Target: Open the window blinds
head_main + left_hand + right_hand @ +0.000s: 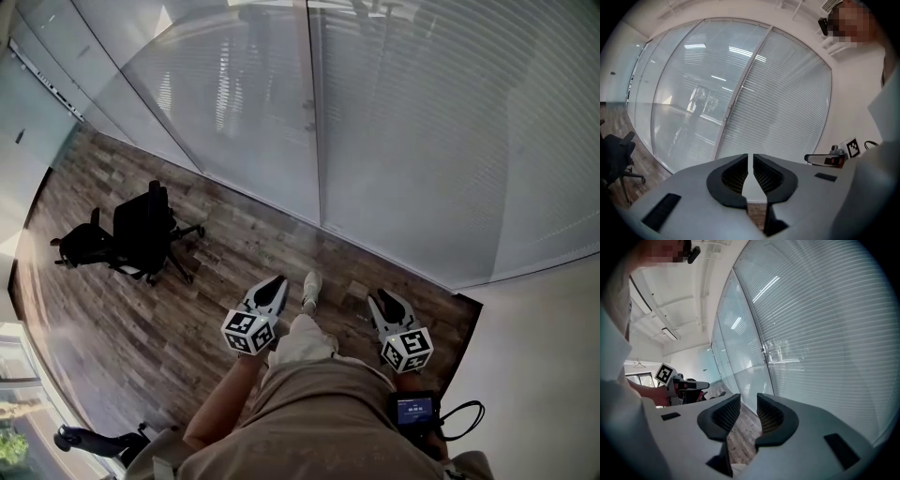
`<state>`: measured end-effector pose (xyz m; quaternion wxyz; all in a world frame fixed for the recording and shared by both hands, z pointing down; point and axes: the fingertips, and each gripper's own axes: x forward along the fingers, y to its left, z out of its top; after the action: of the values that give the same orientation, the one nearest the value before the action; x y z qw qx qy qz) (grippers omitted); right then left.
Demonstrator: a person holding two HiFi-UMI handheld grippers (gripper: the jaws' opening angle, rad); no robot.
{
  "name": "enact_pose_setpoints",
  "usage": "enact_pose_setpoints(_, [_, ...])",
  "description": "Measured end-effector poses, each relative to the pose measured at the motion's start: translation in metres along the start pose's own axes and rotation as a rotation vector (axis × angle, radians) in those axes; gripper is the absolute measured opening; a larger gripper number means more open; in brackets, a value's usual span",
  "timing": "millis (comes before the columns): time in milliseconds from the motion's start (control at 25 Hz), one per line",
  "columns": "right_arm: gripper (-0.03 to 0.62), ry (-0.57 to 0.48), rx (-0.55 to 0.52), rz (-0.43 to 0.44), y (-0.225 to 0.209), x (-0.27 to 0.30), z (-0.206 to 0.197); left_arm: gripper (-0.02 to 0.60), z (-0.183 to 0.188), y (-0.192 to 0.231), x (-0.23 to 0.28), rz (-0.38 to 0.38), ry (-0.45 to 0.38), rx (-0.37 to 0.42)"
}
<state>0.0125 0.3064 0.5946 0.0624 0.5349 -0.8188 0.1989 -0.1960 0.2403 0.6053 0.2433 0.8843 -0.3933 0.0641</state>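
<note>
White slatted blinds [450,141] hang shut behind tall glass panels, split by a thin upright frame post [314,122]. Both grippers are held low in front of the person's legs, well short of the glass and pointing toward it. My left gripper [275,281] is shut with nothing in it; in the left gripper view the left gripper [750,157] faces the blinds [787,108] with its jaws almost touching. In the right gripper view my right gripper [748,399] has a clear gap between its jaws and holds nothing, with the blinds [825,333] to its right.
A black office chair [141,234] stands on the wood floor [234,253] to the left. A white wall [544,356] closes the corner at right. A small screen device with a cable [415,410] hangs at the person's waist.
</note>
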Motion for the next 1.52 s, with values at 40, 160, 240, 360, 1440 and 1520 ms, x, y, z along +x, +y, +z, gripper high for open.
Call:
enact_pose_setpoints(40, [0.117,0.000,0.007,-0.016,-0.009,0.006,0.002,0.043,0.004,0.005,0.011,-0.013,0.001,0.000])
enact_pose_setpoints(160, [0.117,-0.004,0.022,-0.050,-0.036,0.027,0.019,0.043,0.026,0.014,0.046,-0.056,-0.002,0.019])
enact_pose_setpoints(240, [0.117,-0.011,0.020,-0.073,-0.052,0.049,0.033,0.043,0.043,0.025,0.072,-0.074,0.001,0.040])
enact_pose_setpoints(360, [0.117,-0.034,-0.001,-0.136,-0.075,0.084,0.060,0.043,0.064,0.049,0.109,-0.089,0.009,0.031])
enact_pose_setpoints(1440, [0.117,-0.163,-0.048,-0.186,-0.181,0.276,0.192,0.138,0.196,0.189,0.358,-0.170,0.029,-0.068])
enact_pose_setpoints(1520, [0.117,-0.170,-0.054,-0.175,-0.181,0.284,0.196,0.156,0.196,0.196,0.373,-0.150,0.045,-0.027])
